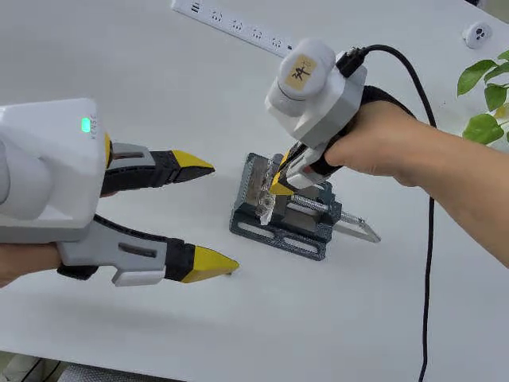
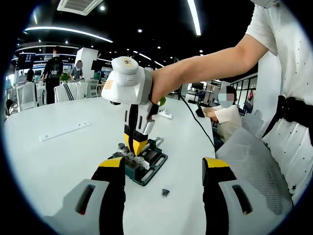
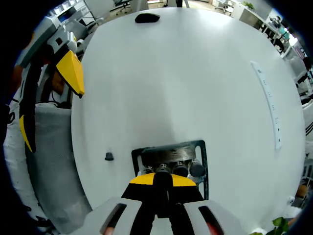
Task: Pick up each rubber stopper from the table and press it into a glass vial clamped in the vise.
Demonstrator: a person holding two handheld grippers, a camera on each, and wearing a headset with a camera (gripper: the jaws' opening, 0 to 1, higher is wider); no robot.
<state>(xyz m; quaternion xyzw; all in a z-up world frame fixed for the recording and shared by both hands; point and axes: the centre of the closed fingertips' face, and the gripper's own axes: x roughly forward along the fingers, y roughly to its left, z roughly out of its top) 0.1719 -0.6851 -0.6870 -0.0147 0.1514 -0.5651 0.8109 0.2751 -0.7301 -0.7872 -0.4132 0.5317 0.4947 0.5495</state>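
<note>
A dark green vise (image 1: 278, 231) stands mid-table and clamps a row of clear glass vials (image 1: 264, 205). My right gripper (image 1: 280, 185) points straight down onto the vials. In the right gripper view its yellow tips (image 3: 162, 179) are closed on a small dark stopper, just above the vials (image 3: 181, 169), whose mouths look dark. My left gripper (image 1: 208, 213) hovers open to the left of the vise with nothing between its jaws. One loose black rubber stopper (image 2: 165, 192) lies on the table in front of the vise (image 2: 146, 164), also visible from above as the loose stopper (image 3: 109, 156).
A white power strip (image 1: 238, 24) lies at the far edge of the white table, and a black cable (image 1: 428, 175) trails down the right side. Green plant leaves (image 1: 485, 95) sit at the right edge. A person in white stands close on the right in the left gripper view.
</note>
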